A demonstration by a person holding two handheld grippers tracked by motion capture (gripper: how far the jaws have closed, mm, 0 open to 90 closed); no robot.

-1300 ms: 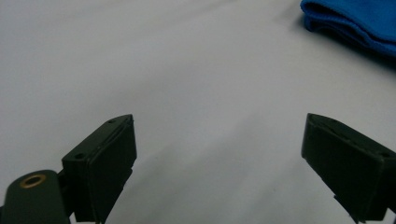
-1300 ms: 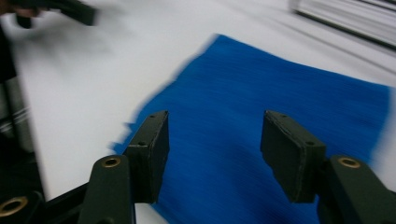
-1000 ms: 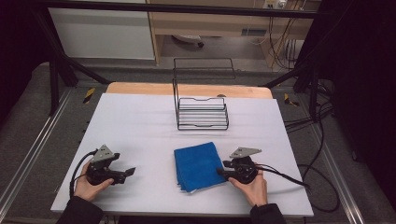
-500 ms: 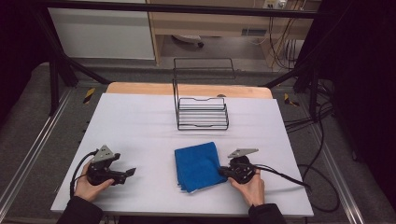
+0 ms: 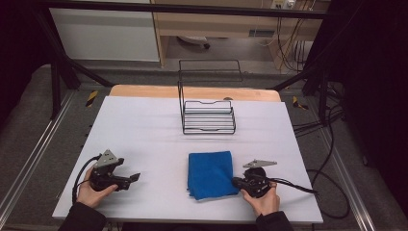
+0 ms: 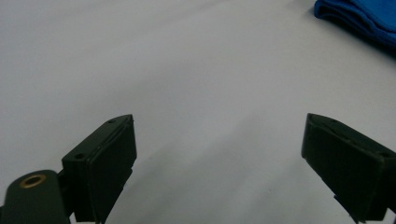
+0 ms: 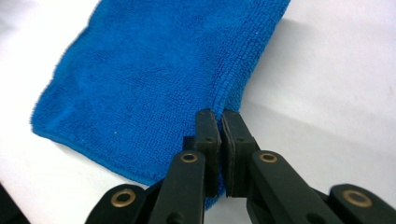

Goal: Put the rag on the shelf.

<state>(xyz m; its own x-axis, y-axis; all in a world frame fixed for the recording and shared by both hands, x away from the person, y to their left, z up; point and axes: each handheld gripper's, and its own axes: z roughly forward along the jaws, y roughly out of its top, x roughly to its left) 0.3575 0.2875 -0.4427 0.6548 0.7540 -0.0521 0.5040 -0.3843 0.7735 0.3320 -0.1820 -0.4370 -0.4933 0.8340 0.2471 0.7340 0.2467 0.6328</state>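
Note:
A folded blue cloth (image 5: 210, 173) lies flat on the white table (image 5: 144, 130), near the front and right of centre. My right gripper (image 5: 235, 182) is at the cloth's right edge, shut on it. In the right gripper view the jaws (image 7: 219, 116) pinch the cloth's (image 7: 140, 84) hem between them. My left gripper (image 5: 134, 177) rests low at the front left, held in a hand, pointing right toward the cloth and well apart from it. Its jaws (image 6: 217, 121) stand wide open over bare table, with a corner of the cloth (image 6: 369, 14) far ahead at the upper right.
A black wire rack (image 5: 208, 115) stands at the back middle of the table, well beyond the cloth. Cables trail off both grippers toward the table's sides. The table's front edge runs just under both hands.
The right gripper has closed on the cloth's right edge and shifted slightly right, drawing the cloth with it. The left gripper has stayed put.

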